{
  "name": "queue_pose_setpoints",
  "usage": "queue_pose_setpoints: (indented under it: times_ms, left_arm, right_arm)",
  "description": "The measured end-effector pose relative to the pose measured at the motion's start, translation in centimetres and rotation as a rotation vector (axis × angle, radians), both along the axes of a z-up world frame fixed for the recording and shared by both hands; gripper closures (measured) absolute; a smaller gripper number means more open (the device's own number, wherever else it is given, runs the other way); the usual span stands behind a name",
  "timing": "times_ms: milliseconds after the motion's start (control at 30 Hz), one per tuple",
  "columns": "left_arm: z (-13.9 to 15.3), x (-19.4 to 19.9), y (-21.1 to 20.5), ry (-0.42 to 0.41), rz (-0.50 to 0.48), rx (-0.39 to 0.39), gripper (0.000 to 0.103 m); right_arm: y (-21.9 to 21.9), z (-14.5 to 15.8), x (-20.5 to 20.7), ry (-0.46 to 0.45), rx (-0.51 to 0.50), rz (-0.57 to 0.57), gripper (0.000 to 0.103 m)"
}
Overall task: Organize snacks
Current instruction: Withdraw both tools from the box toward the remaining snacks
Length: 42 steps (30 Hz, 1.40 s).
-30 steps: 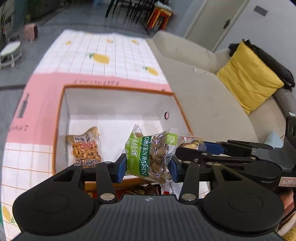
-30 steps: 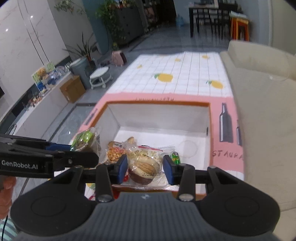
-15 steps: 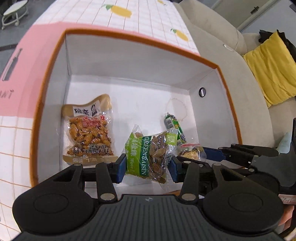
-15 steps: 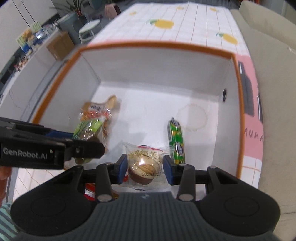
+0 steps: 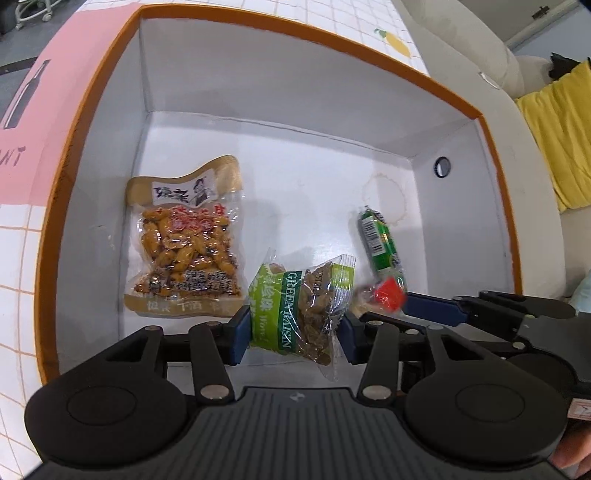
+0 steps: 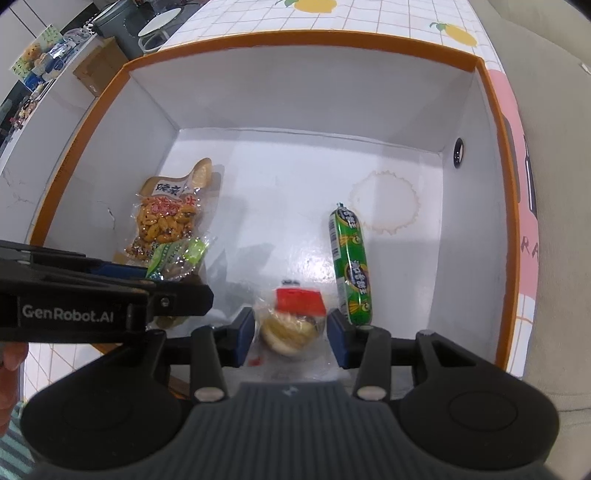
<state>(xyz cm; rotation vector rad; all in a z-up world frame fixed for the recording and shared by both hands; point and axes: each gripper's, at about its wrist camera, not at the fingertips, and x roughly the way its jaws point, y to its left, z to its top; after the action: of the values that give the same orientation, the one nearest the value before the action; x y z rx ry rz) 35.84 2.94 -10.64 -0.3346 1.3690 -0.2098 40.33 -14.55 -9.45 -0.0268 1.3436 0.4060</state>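
Observation:
An open white box with an orange rim (image 5: 92,110) (image 6: 495,122) holds a bag of orange nuts (image 5: 184,240) (image 6: 166,218) at the left and a green sausage (image 5: 380,240) (image 6: 351,266) at the right. My left gripper (image 5: 295,325) is shut on a green raisin packet (image 5: 299,306) (image 6: 177,258), held low inside the box. My right gripper (image 6: 291,332) has spread its jaws, and a round pastry in clear wrap with a red label (image 6: 291,317) (image 5: 384,295) is blurred between them, dropping into the box.
The box stands on a pink, white-checked cloth with lemon prints (image 6: 369,14). A beige sofa (image 5: 480,48) with a yellow cushion (image 5: 561,125) lies to the right. A stool and cartons (image 6: 96,70) stand on the floor to the left.
Both grippers have moved forward and down into the box. The right gripper's jaws have widened and let go of the pastry, which has turned and is slipping down.

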Motion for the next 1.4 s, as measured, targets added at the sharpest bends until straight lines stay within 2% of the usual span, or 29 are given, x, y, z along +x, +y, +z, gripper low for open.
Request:
queue_pose_setpoints:
  times_ms: [67, 133, 233, 300, 400, 500, 567, 633, 733, 833, 967, 1067, 1267, 1400]
  left_arm:
    - [0.0, 0.0, 0.1, 0.003, 0.013, -0.001, 0.047]
    - [0.2, -0.1, 0.3, -0.001, 0.019, 0.000, 0.039]
    - [0.8, -0.5, 0.6, -0.023, 0.031, -0.030, 0.032]
    - [1.6, -0.8, 0.9, -0.041, 0.040, -0.028, 0.032]
    - [3.1, -1.4, 1.2, -0.071, 0.041, -0.031, 0.032]
    - [4.7, -2.1, 1.3, -0.108, 0.039, -0.030, 0.032]
    - [6.1, -2.8, 1.2, -0.147, 0.035, -0.007, 0.032]
    - [7.4, -3.7, 0.9, -0.193, 0.030, 0.023, 0.032]
    - [9.5, -5.4, 0.6, -0.270, 0.022, 0.070, 0.032]
    - [11.6, -7.4, 0.3, -0.356, -0.001, 0.119, 0.031]
    - [13.5, -10.8, -0.3, -0.467, -0.032, 0.179, 0.028]
    - [14.2, -13.5, -0.7, -0.528, -0.032, 0.193, 0.026]
    - [14.8, -18.3, -1.3, -0.617, -0.044, 0.208, 0.022]
    - [14.4, -21.2, -1.3, -0.673, -0.042, 0.228, 0.020]
  right_arm:
    - [0.0, 0.1, 0.0, -0.001, -0.001, -0.003, 0.062]
    - [0.1, 0.3, 0.0, -0.005, -0.003, -0.003, 0.056]
    - [0.0, 0.7, -0.1, -0.017, 0.001, -0.003, 0.054]
    - [-0.1, 1.2, -0.3, -0.027, 0.005, -0.007, 0.054]
    - [-0.3, 2.2, -0.8, -0.061, 0.004, -0.007, 0.043]
    - [-0.1, 3.4, -1.6, -0.101, -0.026, 0.003, 0.040]
    - [-0.2, 4.3, -2.1, -0.122, -0.026, 0.001, 0.039]
    - [-0.4, 5.4, -2.7, -0.144, -0.011, -0.006, 0.030]
    - [-0.8, 7.3, -3.9, -0.189, 0.014, -0.018, 0.027]
    - [-1.3, 9.0, -5.5, -0.232, 0.042, -0.029, 0.018]
    - [-1.7, 10.9, -8.3, -0.299, 0.031, -0.030, 0.015]
    - [-2.2, 12.1, -11.1, -0.370, 0.052, -0.031, 0.007]
    - [-2.8, 13.1, -17.3, -0.510, 0.031, -0.061, 0.004]
    - [-3.5, 12.7, -21.2, -0.587, 0.034, -0.076, 0.004]
